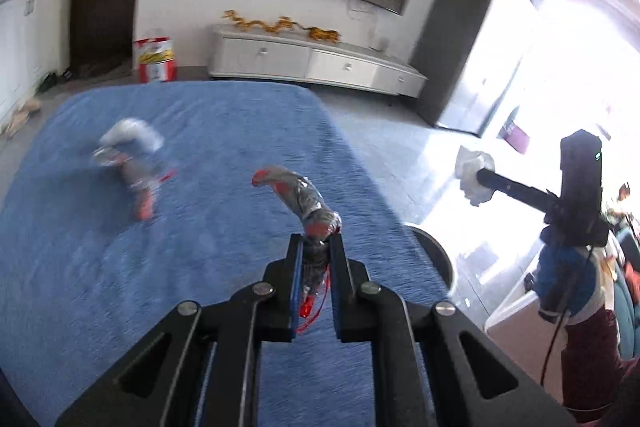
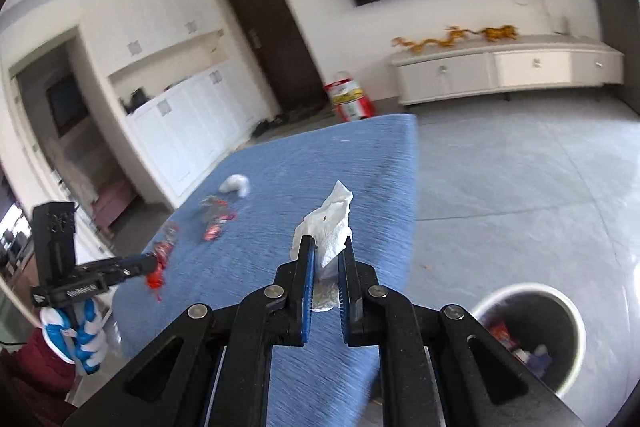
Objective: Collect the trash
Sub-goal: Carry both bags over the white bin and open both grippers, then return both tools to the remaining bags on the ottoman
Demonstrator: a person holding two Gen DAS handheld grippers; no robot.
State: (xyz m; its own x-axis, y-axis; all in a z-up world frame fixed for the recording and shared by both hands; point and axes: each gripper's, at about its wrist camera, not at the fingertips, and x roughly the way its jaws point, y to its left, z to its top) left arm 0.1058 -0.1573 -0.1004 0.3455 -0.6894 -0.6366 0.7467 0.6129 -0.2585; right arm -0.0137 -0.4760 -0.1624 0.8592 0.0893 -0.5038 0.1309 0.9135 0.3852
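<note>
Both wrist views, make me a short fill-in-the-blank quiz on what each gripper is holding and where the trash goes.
1. The left gripper is shut on a crumpled silver and ____ wrapper.
2. The right gripper is shut on a white ____.
3. More trash lies on the ____ table cover.
4. The white bin stands on the floor and already holds some ____.

Missing words: red; tissue; blue; trash
</note>
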